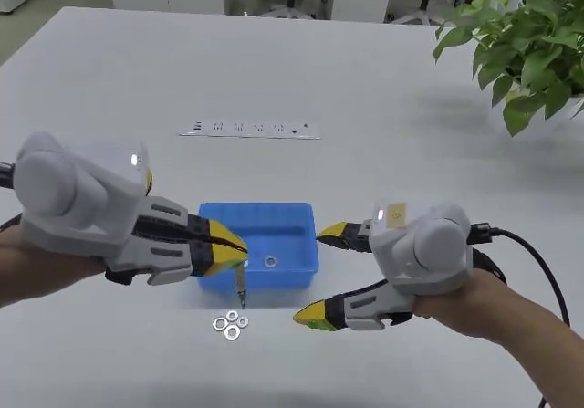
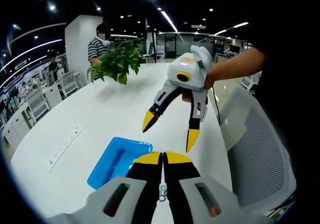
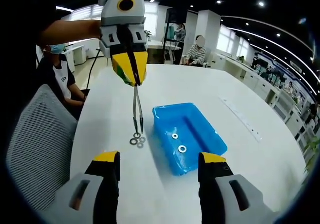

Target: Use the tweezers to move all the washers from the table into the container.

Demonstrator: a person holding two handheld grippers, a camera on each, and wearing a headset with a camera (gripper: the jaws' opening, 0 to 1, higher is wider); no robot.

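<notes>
We pinch the tweezers (image 3: 137, 108) in the left gripper (image 3: 135, 77), tips down at the washers (image 3: 137, 140) left of centre, to pick one | right gripper (image 2: 169, 134) spread, empty, keeping clear of the blue container (image 3: 197, 129)

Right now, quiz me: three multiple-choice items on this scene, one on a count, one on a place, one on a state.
1. How many washers lie in the container?
A) none B) five C) two
2. Where are the tips of the tweezers?
A) inside the container B) at the loose washers beside the container C) raised well clear of everything
3. How do the jaws of the right gripper stand?
A) open, holding nothing B) shut on the tweezers C) shut on a washer

1 C: two rings show on the blue floor.
2 B: the tips come down at the cluster.
3 A: the jaws are spread wide with nothing between them.
</notes>
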